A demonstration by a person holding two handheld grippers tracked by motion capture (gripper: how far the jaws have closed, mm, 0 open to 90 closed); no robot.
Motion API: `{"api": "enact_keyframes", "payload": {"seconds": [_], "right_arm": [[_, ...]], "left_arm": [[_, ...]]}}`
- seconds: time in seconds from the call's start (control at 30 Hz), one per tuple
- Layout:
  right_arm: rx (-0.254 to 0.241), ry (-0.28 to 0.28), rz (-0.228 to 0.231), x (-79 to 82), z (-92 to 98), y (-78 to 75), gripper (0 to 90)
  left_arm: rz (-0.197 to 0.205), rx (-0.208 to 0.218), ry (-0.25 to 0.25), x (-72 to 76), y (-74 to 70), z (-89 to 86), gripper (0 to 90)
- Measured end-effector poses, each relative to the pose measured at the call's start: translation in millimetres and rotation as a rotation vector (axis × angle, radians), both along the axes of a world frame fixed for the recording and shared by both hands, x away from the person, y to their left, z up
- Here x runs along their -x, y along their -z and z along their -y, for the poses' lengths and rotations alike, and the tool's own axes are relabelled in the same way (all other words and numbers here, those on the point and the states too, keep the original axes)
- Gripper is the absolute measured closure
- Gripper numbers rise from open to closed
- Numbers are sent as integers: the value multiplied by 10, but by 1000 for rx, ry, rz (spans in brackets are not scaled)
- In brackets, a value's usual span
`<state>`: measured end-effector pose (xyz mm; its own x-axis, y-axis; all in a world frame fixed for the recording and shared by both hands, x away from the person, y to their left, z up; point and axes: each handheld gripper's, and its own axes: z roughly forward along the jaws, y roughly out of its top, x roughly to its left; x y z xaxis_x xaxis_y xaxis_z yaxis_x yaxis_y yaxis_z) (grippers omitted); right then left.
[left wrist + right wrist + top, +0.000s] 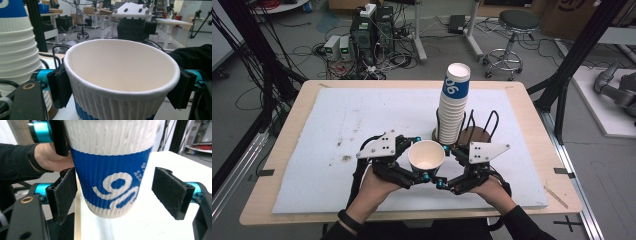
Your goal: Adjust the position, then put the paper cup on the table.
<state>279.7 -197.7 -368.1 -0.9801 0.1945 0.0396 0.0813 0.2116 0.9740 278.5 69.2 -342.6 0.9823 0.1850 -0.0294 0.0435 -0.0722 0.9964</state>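
Cup [426,155]: single paper cup, white with a blue band, held upright above the white mat [337,150], just in front of the stack.
Left gripper [121,86]: pads pinching the cup at its rim from both sides, so it carries the cup.
Right gripper [120,195]: jaws spread around the cup's lower blue band; left pad [63,193] at or nearly at the wall, right pad well clear.
Stack of cups [453,105]: tall, slightly leaning, standing in a wire holder [482,127] at the mat's far side.
Done, as I judge it: one cup is apart from the stack and lifted.
Left to do: right gripper has not yet closed; the cup still needs handing over or setting down.
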Motion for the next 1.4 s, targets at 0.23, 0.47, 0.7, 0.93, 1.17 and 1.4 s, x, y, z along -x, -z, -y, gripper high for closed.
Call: {"api": "enact_keyframes", "payload": {"seconds": [0.23,0.47,0.7,0.93,1.17,1.4], "right_arm": [[2,38,8,-36,106,-7,210],[3,88,18,-58,245,-10,209],[-6,149,17,-109,398,-4,209],[-13,222,12,-139,512,19,204],[-38,262,19,-103,635,55,204],[-64,285,49,-88,705,-19,204]], "left_arm": [[8,-11,-24,-19,20,-65,214],[11,-16,-52,-33,45,-157,213],[29,-32,-93,-53,78,-299,214],[15,-12,-172,-88,214,-530,213],[12,2,-212,-89,237,-605,213],[26,2,-190,-37,148,-553,208]]}}
